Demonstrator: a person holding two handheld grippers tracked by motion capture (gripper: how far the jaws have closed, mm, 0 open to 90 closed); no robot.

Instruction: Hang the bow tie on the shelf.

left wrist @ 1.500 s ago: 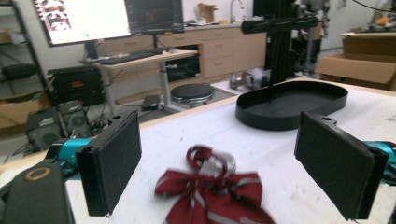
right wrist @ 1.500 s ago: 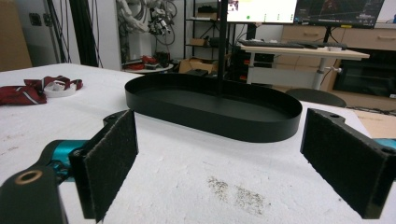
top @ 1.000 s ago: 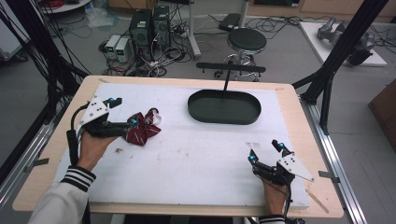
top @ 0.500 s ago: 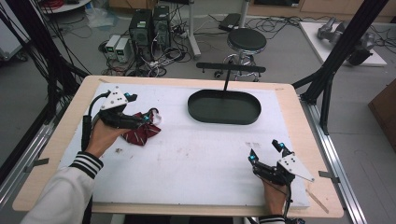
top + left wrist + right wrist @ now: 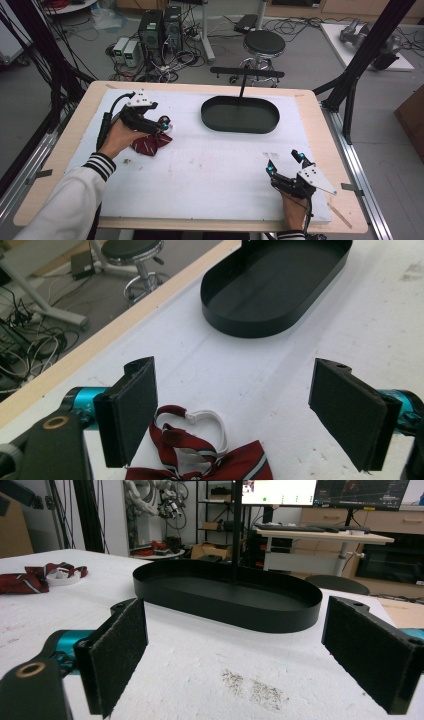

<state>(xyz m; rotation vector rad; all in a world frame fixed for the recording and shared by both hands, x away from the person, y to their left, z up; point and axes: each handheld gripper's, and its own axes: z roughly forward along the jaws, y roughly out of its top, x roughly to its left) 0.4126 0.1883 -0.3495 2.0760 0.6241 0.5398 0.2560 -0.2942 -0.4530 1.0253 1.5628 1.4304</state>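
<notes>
The bow tie (image 5: 150, 141), dark red with pale stripes and a white strap loop, lay crumpled on the white mat (image 5: 215, 165) at the left of the high view, its length running roughly left to right in that frame. In the left gripper view it sat at the bottom centre (image 5: 200, 460), just below and between the two black pads, with the strap loop reaching up into the gap. The left gripper (image 5: 152, 122) hovered right over it, jaws spread wide with nothing between them yet; whether a pad touched the cloth could not be told.

The black oval tray (image 5: 240, 114) stood well apart, toward the upper middle of the high view, and appeared empty. From the tie it lay to the right and farther up the frame.

The right gripper (image 5: 285, 165) rested near the lower right of the high view, far from the tie, jaws likewise spread and empty. The left hand was plainly the nearer, and a grasp would probably call for lowering onto the cloth.
</notes>
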